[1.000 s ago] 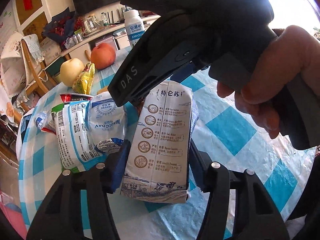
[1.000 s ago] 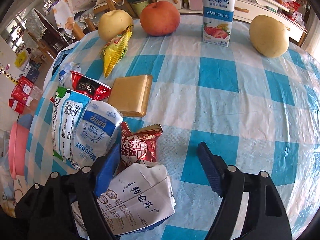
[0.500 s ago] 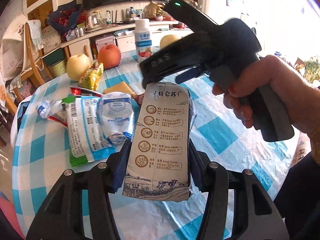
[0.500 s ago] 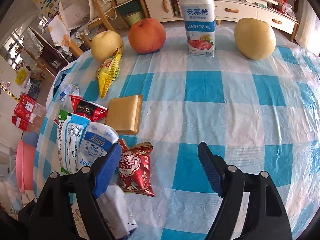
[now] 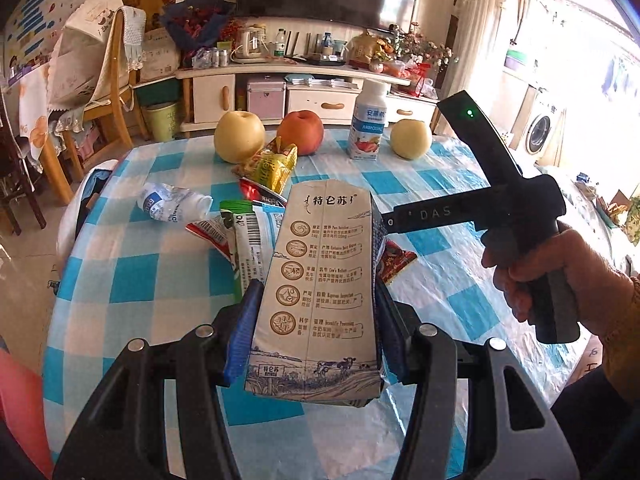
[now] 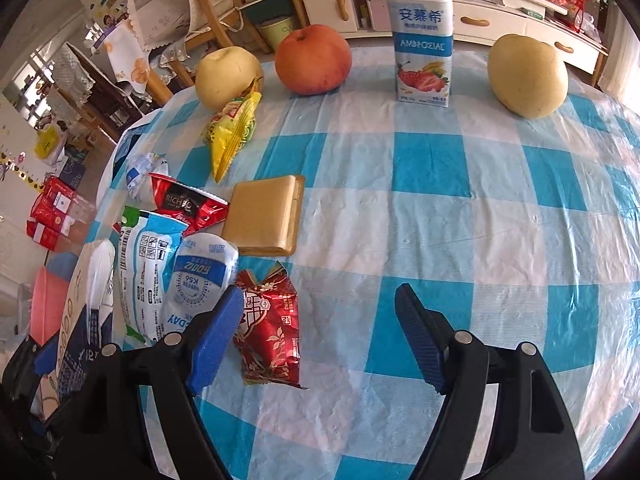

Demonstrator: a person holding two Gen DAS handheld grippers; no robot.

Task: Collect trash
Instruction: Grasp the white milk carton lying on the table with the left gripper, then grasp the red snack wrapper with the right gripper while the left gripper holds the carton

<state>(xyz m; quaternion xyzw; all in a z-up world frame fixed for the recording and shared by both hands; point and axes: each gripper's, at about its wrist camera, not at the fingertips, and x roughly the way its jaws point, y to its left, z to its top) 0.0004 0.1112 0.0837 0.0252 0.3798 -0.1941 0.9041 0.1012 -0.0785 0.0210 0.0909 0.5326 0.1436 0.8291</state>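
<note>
My left gripper is shut on a flattened beige milk carton and holds it above the checked table; the carton also shows at the left edge of the right wrist view. My right gripper is open and empty above the table, its left finger beside a red snack wrapper. Near it lie a blue-white milk pouch, a red RICHBO wrapper, a yellow wrapper and a crushed water bottle.
A tan square block lies mid-table. Two yellow pears, a red apple and a yogurt bottle stand at the far edge. A pink bin sits on the floor to the left.
My left gripper has lifted the carton up and back from the table. My right gripper has drawn back from the carton and stays open.
</note>
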